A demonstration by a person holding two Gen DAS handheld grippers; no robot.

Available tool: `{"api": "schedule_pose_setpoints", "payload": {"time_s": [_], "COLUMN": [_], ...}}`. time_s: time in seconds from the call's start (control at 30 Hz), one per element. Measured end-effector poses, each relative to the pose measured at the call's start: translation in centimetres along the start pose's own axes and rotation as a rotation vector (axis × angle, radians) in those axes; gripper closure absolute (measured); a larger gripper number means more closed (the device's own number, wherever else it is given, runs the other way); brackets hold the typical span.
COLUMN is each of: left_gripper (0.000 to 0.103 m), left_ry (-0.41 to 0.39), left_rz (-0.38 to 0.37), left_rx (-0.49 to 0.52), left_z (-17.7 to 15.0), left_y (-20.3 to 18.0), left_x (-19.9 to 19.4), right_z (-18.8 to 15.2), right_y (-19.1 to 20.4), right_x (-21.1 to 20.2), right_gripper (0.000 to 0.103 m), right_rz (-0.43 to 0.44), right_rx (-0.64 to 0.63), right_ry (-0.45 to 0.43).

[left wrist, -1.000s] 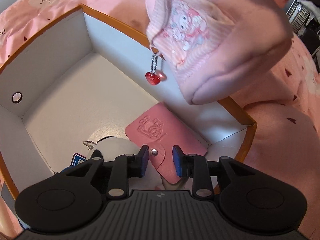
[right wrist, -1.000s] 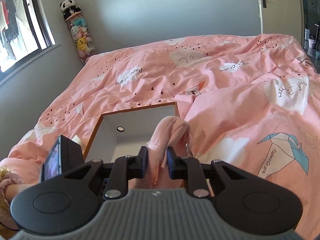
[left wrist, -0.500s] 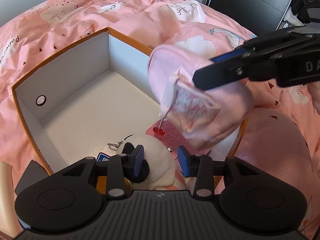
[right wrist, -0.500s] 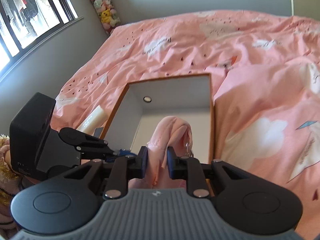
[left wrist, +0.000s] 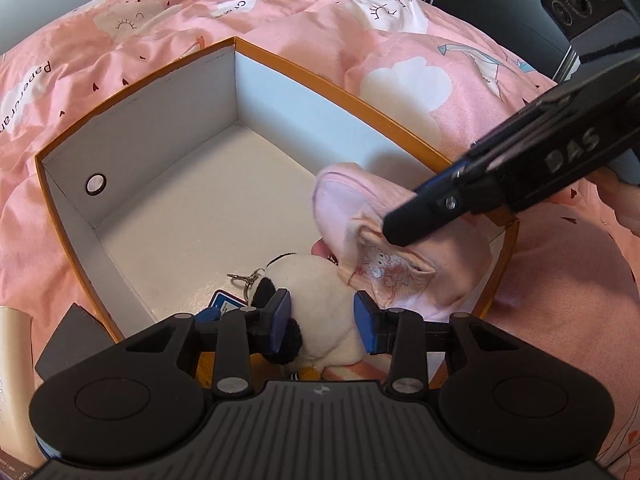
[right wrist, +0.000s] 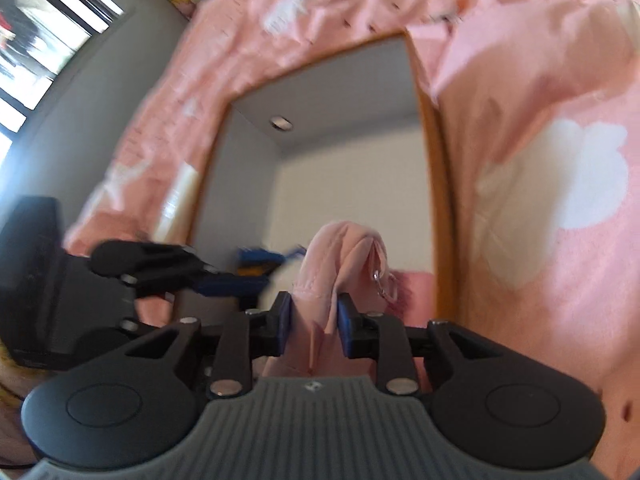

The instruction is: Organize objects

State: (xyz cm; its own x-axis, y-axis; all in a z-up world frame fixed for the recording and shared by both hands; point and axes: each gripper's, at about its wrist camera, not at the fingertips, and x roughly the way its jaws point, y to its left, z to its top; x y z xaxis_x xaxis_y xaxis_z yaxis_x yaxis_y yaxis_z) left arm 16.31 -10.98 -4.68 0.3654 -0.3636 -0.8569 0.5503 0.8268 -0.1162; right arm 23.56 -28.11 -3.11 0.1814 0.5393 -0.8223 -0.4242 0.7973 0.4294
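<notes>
An orange box with a white inside [left wrist: 168,168] sits on the pink bed; it also shows in the right wrist view [right wrist: 434,168]. My right gripper [right wrist: 314,322] is shut on a pink plush pouch [right wrist: 344,264] and holds it inside the box's near right corner; the pouch also shows in the left wrist view [left wrist: 404,264]. My left gripper [left wrist: 322,322] is open and empty, its fingers either side of a white and black plush keychain [left wrist: 320,288] lying in the box. A blue card [left wrist: 225,302] lies beside the plush.
A pink duvet [left wrist: 420,76] surrounds the box. A cream tube [left wrist: 14,364] and a dark grey flat piece [left wrist: 70,346] lie left of the box. A round hole [left wrist: 96,184] marks the box's far wall.
My right gripper has lowered the pink pouch from above the box down into its right corner, covering the pink card holder. My left gripper has pulled back and opened a little wider.
</notes>
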Motion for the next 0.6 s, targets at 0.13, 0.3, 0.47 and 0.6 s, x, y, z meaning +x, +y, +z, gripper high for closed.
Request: {"api": "schedule_pose_setpoints", "payload": {"time_s": [0.13, 0.3, 0.47, 0.6], "left_gripper": [0.058, 0.058, 0.061, 0.061], "left_ry": [0.009, 0.005, -0.001, -0.007], "left_rz": [0.008, 0.003, -0.001, -0.011], "left_rx": [-0.004, -0.03, -0.044, -0.063], "left_z": [-0.1, 0.0, 0.1, 0.0], "left_y": [0.0, 0.2, 0.3, 0.6], "left_x": [0.1, 0.1, 0.0, 0.0], "right_z": [-0.1, 0.0, -0.4, -0.1], "right_y": [0.7, 3.7, 7.0, 7.3], "right_x": [0.5, 0.1, 0.6, 2.2], "right_gripper": [0.068, 0.058, 0.058, 0.064], "right_rz": [-0.119, -0.302, -0.438, -0.48], "right_rx": [-0.058, -0.223, -0.469, -0.539], "right_ry": [0.056, 0.071, 0.082, 0.153]}}
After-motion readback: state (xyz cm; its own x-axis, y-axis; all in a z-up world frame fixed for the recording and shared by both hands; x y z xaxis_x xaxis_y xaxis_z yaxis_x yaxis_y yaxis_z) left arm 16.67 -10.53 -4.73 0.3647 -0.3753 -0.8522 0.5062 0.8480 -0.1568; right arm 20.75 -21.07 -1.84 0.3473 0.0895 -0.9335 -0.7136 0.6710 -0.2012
